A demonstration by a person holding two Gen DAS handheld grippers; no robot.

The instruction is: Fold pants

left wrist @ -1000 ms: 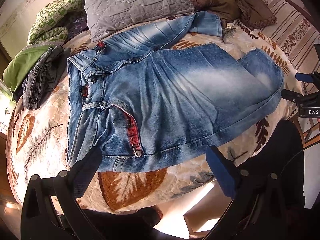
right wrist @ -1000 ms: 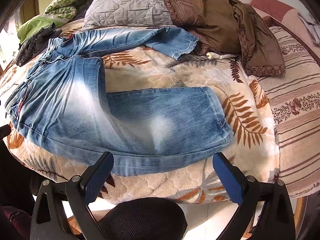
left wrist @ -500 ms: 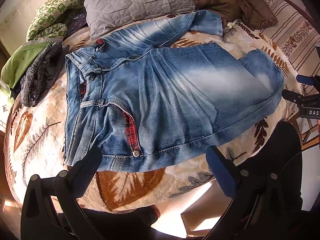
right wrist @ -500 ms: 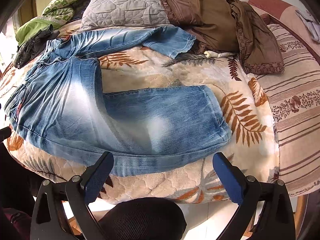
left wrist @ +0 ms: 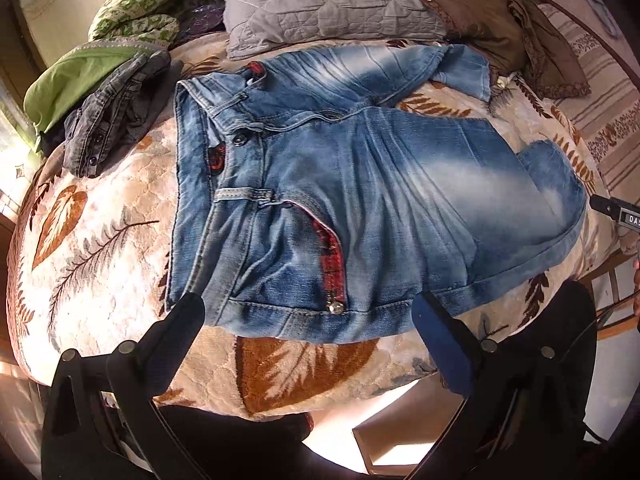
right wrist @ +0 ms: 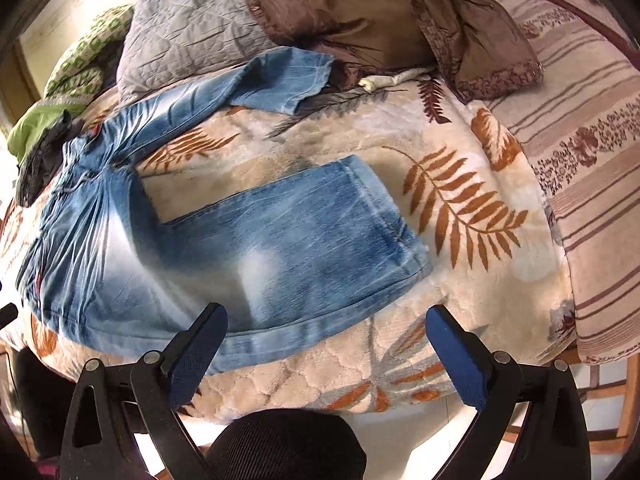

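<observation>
Bed [right wrist: 460,240] holds jeans [left wrist: 360,200] lengthwise along its near edge; left gripper [left wrist: 308,316] nearest the waistband, right gripper [right wrist: 326,332] by the leg (both spread, empty).

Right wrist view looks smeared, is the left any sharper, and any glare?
Right wrist view: motion blur softens the jeans and leaf-print blanket. Left wrist view: sharp, stitching on the jeans reads clearly; sunlight blows out the floor below the bed edge. Both bulge with fisheye distortion.
</observation>
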